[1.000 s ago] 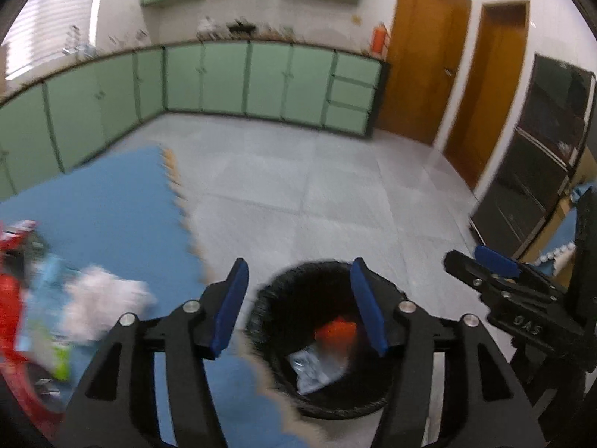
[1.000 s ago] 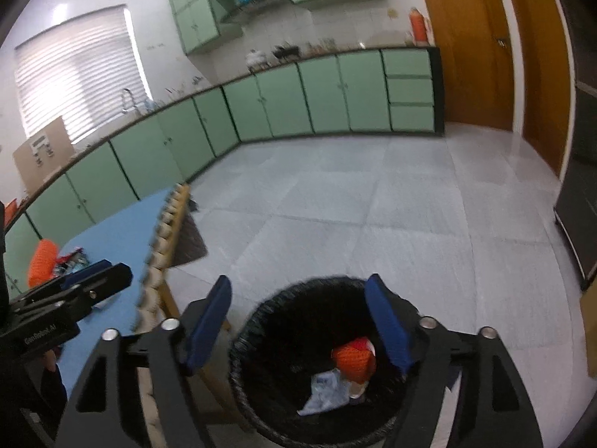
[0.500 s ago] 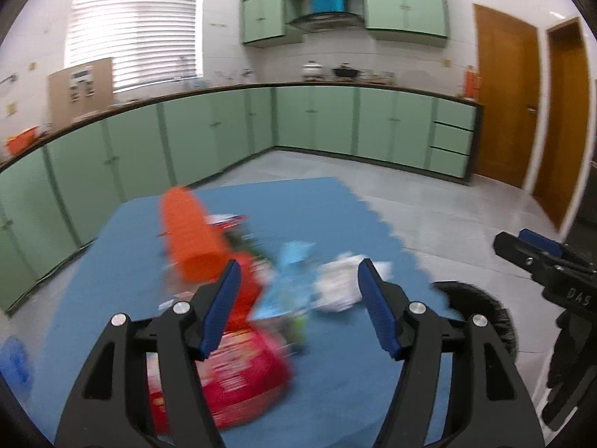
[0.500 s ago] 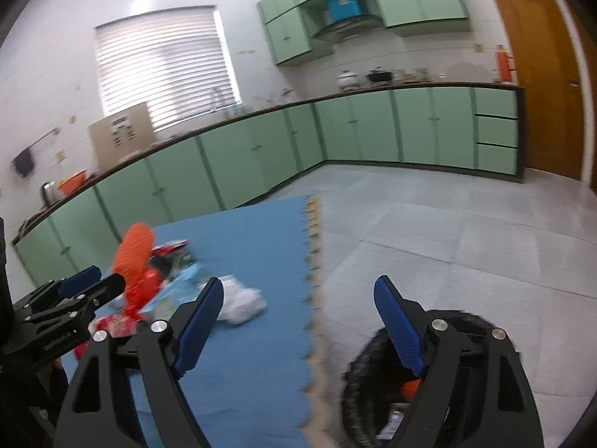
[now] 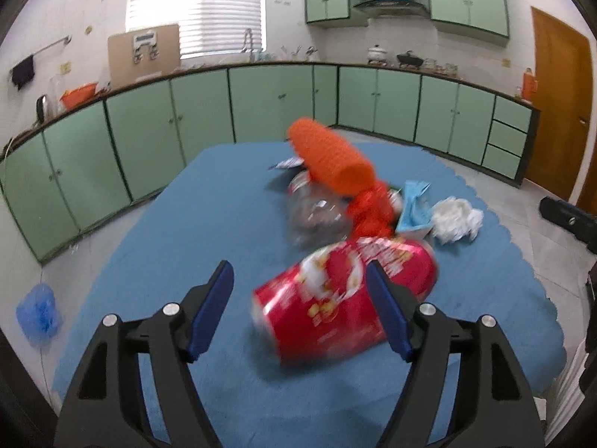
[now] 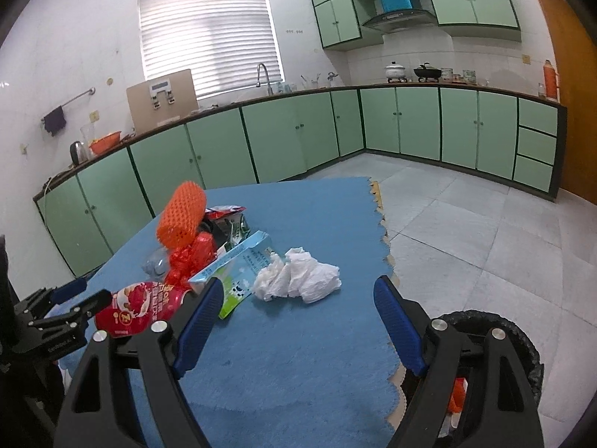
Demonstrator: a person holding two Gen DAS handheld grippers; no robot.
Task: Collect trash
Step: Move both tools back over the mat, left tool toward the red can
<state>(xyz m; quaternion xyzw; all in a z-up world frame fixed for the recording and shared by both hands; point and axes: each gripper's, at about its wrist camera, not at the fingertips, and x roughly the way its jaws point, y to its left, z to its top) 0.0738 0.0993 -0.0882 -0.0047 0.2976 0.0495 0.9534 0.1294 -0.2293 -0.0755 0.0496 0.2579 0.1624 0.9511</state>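
A pile of trash lies on the blue mat: a red snack can on its side, an orange foam net, a clear crumpled plastic bottle, a blue-white carton, a white crumpled tissue and red foil. My left gripper is open, its fingers on either side of the red can. My right gripper is open and empty, just short of the tissue. The black bin stands on the floor at the lower right.
Green cabinets line the walls past the table. A blue bag lies on the floor at the left. Grey tiled floor spreads to the right of the mat's scalloped edge. Brown doors stand at far right.
Both grippers have swung from above the bin to the left, over the mat. The left one has come close to the red can; the right one now faces the tissue.
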